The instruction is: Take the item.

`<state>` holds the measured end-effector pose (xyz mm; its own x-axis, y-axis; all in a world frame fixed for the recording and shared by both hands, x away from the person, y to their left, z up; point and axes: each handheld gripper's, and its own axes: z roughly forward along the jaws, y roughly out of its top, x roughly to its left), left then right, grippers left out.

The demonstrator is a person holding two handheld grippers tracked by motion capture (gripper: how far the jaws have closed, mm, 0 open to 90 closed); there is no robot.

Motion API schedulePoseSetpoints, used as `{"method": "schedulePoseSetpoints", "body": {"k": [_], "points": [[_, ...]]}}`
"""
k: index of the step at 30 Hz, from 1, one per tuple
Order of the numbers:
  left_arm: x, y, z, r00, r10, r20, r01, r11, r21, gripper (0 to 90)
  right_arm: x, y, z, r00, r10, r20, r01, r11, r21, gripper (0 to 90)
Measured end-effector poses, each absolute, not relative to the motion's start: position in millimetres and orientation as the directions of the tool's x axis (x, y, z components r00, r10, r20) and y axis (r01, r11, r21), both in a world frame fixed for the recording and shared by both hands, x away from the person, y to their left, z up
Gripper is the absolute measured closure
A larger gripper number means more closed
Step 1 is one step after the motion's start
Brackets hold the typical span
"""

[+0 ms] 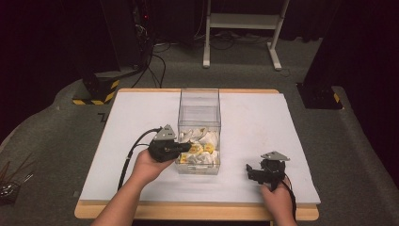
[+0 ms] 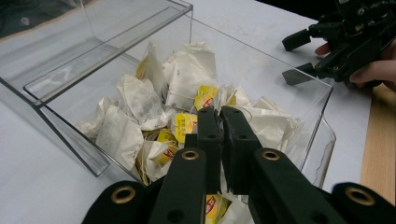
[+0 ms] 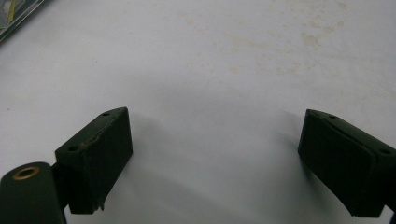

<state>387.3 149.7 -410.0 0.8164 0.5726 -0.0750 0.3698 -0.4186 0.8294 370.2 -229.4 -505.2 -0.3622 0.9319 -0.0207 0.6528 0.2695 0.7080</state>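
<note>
Meanwhile, left gripper [image 2: 221, 111] is closed above tea bags [image 2: 140, 112]; right gripper [image 3: 215, 154] gapes empty.

Two black hand-held grippers, left [image 1: 183, 147] and right [image 1: 254, 170], are each topped by a grey three-cornered plate; brass-ringed holes are seen in the black linkages, and black cables are trailed.

The surface [image 1: 263, 141] is covered by a pale sheet, with a wooden edge left bare along its near and far sides. It is surrounded by a grey carpeted floor [image 1: 357, 155]. Beyond it a white metal frame [image 1: 244, 21] is seen standing on two feet, with cables strewn beneath. At the far left a dark stand [image 1: 117, 33] is set on a base marked with yellow and black stripes [image 1: 96, 89]; a second dark base [image 1: 320, 96] is placed at the far right. The far background is left in darkness.
</note>
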Motion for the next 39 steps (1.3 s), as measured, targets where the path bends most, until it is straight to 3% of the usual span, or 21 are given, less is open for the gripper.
{"method": "schedulePoseSetpoints", "body": {"k": [39], "points": [[387, 174, -396, 0.788, 0.608, -0.093, 0.357, -0.329, 0.875, 86.7, 370, -229, -505, -0.362, 0.932, -0.022, 0.652, 0.270, 0.708, 10.0]]}}
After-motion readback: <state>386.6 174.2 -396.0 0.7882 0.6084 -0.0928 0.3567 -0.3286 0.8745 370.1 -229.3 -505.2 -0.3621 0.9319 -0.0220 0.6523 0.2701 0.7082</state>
